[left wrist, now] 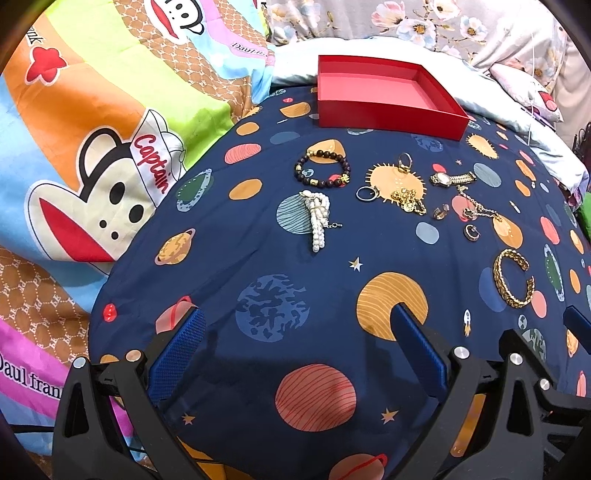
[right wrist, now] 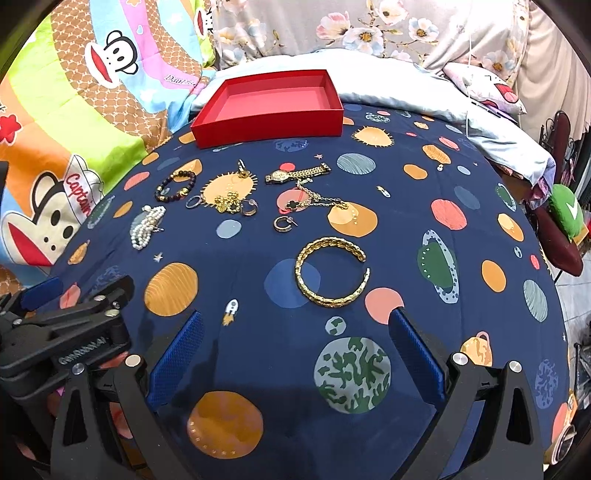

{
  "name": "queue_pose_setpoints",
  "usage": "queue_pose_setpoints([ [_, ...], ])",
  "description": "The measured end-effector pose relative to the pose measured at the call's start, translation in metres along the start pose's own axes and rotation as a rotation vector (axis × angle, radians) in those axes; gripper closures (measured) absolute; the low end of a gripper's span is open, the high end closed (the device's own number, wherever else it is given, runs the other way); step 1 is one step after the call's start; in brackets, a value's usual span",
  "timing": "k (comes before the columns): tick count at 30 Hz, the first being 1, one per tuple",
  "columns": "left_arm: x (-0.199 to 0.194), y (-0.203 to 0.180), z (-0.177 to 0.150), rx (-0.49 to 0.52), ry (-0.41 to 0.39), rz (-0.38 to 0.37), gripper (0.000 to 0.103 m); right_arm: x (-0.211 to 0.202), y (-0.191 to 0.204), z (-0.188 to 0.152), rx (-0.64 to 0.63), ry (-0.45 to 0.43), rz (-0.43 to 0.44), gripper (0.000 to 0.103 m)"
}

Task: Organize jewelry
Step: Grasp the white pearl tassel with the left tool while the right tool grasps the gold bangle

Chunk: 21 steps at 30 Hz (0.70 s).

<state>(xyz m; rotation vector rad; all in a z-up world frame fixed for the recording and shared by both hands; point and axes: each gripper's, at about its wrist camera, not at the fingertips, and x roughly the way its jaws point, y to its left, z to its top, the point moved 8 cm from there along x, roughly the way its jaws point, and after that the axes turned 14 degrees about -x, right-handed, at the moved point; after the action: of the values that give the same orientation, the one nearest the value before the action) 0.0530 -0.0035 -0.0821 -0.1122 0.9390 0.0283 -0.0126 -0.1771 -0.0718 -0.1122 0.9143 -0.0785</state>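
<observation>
Nearest the cameras, the left hand-held gripper [left wrist: 295, 325] and the right hand-held gripper [right wrist: 295, 328] both hang low over the navy planet-print bedspread [right wrist: 424, 206], each with its blue-padded fingers spread wide apart and nothing between them. In the right wrist view the left one sits just beside it, at the lower left edge.

Just ahead of the right one lies a gold cuff bangle [right wrist: 330, 273], flat on the cloth with its gap turned right. Beyond it is a small hoop earring [right wrist: 282, 223], then a gold chain necklace [right wrist: 321, 201] with a dark clover charm, and behind that a gold watch [right wrist: 295, 173] lying on its side.

Ahead of the left one, well apart from it, a bundled pearl strand [left wrist: 318, 219] lies in a loose heap. Farther back sits a dark bead bracelet [left wrist: 322, 168] with gold spacers. To its right is a silver ring [left wrist: 365, 193] touching a tangled gold charm cluster [left wrist: 408, 201], with another ring [left wrist: 404, 162] standing behind and a small band [left wrist: 440, 212] to the right.

At the far edge of the bedspread rests the open red box [left wrist: 384, 114]; all the jewelry is outside it. Cartoon monkey bedding [left wrist: 110, 166] lies to the left and floral fabric [right wrist: 369, 29] behind
</observation>
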Motion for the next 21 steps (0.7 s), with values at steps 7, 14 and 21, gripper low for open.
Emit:
queue_pose_setpoints([
  [7,0.013,0.010,0.011,-0.048,0.015,-0.011,0.005,0.019,-0.016,0.004,0.008,0.022,0.003,0.007],
  [14,0.027,0.007,0.030,-0.070,0.018,-0.021,0.005,0.041,-0.021,0.016,-0.013,0.034,0.034,0.014],
  [21,0.050,-0.001,0.040,-0.094,0.059,-0.044,0.006,0.061,-0.029,0.024,-0.012,0.054,0.051,0.023],
])
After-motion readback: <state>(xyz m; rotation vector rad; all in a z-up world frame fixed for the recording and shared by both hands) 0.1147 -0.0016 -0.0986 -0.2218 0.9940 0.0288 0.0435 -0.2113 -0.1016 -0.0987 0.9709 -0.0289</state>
